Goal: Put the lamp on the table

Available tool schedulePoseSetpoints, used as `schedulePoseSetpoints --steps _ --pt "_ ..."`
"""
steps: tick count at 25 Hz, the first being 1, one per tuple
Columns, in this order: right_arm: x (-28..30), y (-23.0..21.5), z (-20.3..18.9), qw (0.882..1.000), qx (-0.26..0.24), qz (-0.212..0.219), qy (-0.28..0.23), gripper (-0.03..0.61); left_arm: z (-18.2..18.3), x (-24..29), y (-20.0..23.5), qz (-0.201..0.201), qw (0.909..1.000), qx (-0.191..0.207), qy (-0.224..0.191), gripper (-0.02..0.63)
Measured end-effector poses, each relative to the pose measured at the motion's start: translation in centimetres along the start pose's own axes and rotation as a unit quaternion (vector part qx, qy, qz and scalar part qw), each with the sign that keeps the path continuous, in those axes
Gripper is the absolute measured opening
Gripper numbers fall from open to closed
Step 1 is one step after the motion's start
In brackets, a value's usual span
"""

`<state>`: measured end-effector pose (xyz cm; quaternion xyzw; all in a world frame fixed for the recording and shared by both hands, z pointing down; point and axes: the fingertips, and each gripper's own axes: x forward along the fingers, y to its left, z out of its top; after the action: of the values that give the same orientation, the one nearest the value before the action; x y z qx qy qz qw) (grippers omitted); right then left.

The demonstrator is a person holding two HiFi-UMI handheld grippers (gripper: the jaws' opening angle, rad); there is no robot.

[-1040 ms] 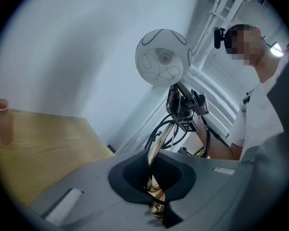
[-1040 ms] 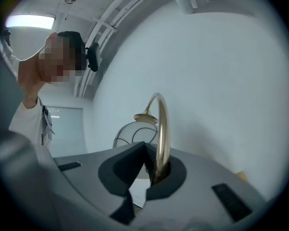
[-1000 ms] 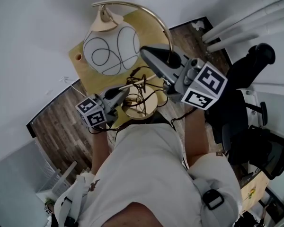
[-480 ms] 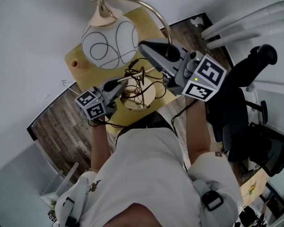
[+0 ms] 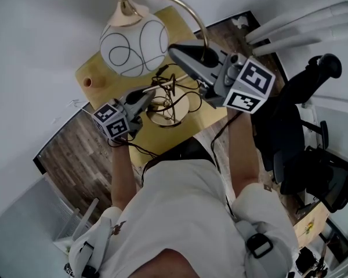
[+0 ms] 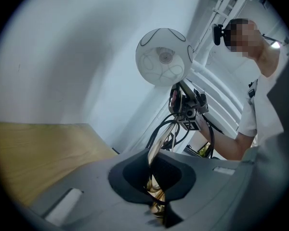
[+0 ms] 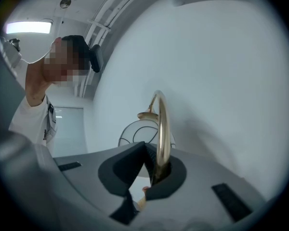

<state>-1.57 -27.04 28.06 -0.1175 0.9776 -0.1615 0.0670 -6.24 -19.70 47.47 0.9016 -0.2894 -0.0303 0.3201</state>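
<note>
Left gripper [image 6: 156,177]: I have it clamped shut on a thin brass rod of the lamp, low down by the base. The rod runs up out of the notch between the jaws.
Right gripper [image 7: 151,170]: I have it clamped on the curved stem [image 7: 161,124], higher up than the left grip. The brass tube stands upright in the jaws.
Lamp [image 5: 133,42]: held between both grippers, in the upper middle of the head view. The white shade hangs over the table, toward the upper left of the frame.
Base [image 5: 168,110]: a round disc in the middle of the head view, just beside the left gripper. It lies over the near part of the table. I cannot tell whether it touches the top.
Cord [image 5: 162,88]: dark loops tangled over the base, with one strand trailing off the near table edge.
Table [image 5: 101,68]: a yellow top against the wall, below and beyond both grippers.
Small cup [image 5: 88,82]: on the table at the left edge, well apart from the base.
Long axis: the stem rises from the base, then arcs over toward the upper left to the shade.
Governing relation: the table lies straight beneath the base, and the left gripper is the nearer one to it. I judge that the next move is a plain level descent, keeping the stem upright.
Risk: the shade's weight hangs off to one side, so the lamp may tip once a grip is released.
</note>
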Motion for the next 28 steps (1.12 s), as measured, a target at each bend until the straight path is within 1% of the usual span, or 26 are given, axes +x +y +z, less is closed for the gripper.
schedulePoseSetpoints --steps 6,13,16,19,24,28 --pt "0.3 -0.8 -1.3 1.000 -0.007 0.011 -0.001 0.002 -0.8 0.6 1.9 -0.002 1.0000 0.008 -0.003 0.002" --pt "1.0 -3.3 -3.4 1.000 -0.013 0.019 0.003 0.002 -1.8 1.9 5.2 -0.002 1.0000 0.008 -0.002 0.002" --pt "0.8 -3.4 -4.1 1.000 -0.017 0.024 0.003 0.002 -2.4 2.3 5.7 -0.004 1.0000 0.006 -0.002 0.002" --pt "0.8 -3.5 -4.4 0.999 -0.021 0.035 -0.003 0.002 -2.9 2.6 6.3 -0.006 1.0000 0.003 -0.004 0.002" --pt "0.8 -5.7 -5.0 0.998 -0.021 0.049 -0.019 0.002 -3.4 4.4 8.4 -0.009 0.9999 -0.004 0.002 0.002" --pt "0.5 -6.5 -5.8 0.998 -0.018 0.058 -0.026 0.002 -4.1 5.0 9.4 -0.010 0.9999 -0.001 0.008 0.002"
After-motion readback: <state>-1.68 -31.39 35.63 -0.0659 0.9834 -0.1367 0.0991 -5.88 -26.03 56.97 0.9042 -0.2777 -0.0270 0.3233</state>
